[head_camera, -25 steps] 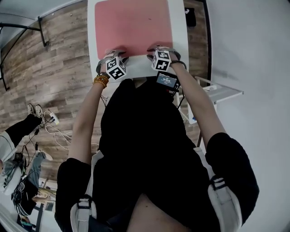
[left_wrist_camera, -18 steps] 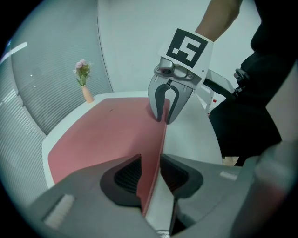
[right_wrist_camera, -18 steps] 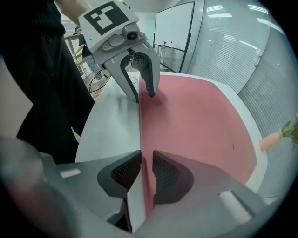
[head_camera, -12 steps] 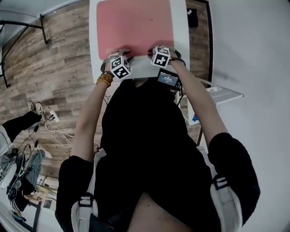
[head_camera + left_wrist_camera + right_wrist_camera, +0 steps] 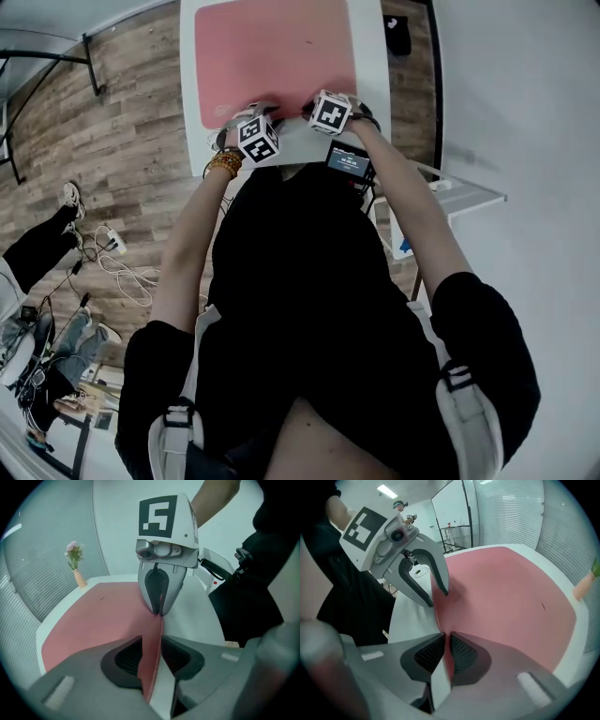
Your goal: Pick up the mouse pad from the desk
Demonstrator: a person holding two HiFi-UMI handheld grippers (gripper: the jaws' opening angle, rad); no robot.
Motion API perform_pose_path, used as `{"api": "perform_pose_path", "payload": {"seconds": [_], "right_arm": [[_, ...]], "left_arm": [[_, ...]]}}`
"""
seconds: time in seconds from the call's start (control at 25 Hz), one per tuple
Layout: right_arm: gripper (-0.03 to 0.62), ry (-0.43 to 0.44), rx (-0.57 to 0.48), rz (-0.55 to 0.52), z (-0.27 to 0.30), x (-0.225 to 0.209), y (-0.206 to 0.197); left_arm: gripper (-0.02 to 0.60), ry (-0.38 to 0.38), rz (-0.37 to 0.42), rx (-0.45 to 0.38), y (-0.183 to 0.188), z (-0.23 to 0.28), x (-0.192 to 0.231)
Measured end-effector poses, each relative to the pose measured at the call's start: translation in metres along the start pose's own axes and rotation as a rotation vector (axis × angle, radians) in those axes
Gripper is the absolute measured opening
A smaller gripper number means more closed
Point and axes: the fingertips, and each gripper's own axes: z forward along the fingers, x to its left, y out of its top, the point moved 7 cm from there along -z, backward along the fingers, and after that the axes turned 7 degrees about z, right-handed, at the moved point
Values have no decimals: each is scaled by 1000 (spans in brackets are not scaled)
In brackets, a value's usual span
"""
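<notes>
Head view: pink mouse pad (image 5: 277, 52) lies on the white desk (image 5: 375, 66) at 12 o'clock, long axis 9-to-3. Both left gripper (image 5: 151, 656) and right gripper (image 5: 446, 651) are clamped on its 6 o'clock edge, which is pinched up off the desk; the rest is flat. Looks thin, light and floppy. Expect sag, so two spread edge grips suit it.

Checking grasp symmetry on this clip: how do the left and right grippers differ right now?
The left gripper pinches the near edge of the mouse pad left of its middle; the right gripper pinches it right of the middle. In the head view, the right gripper sits further out over the desk than the left gripper. Both are shut on that lifted edge.
</notes>
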Motion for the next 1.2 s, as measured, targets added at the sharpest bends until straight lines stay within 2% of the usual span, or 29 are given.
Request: {"api": "perform_pose_path", "payload": {"seconds": [0.4,0.64,0.76,0.84,0.92,1.04,1.16,1.2], "right_arm": [[57,138,-34,125,-2,-12,-7],[57,244,-83,193,-2,-20,-12],[57,271,-109,213,-2,-21,-14],[59,268,-120,199,-2,-18,-12],[59,261,-133,183,-4,-14,-11],[67,206,-165,81,-11,-4,-13],[197,124,-178,-49,-13,7,-14],[209,85,-168,-78,-12,7,-12]], "left_arm": [[120,-40,54,11,33,23,-5],[109,-33,63,32,37,33,-7],[89,-31,74,38,36,34,-7],[69,-39,56,47,34,33,-6],[20,-40,42,45,33,32,-5],[18,-30,5,25,35,30,-5],[18,-14,-45,-6,39,27,-6],[18,-8,-59,-20,40,24,-4]]}}
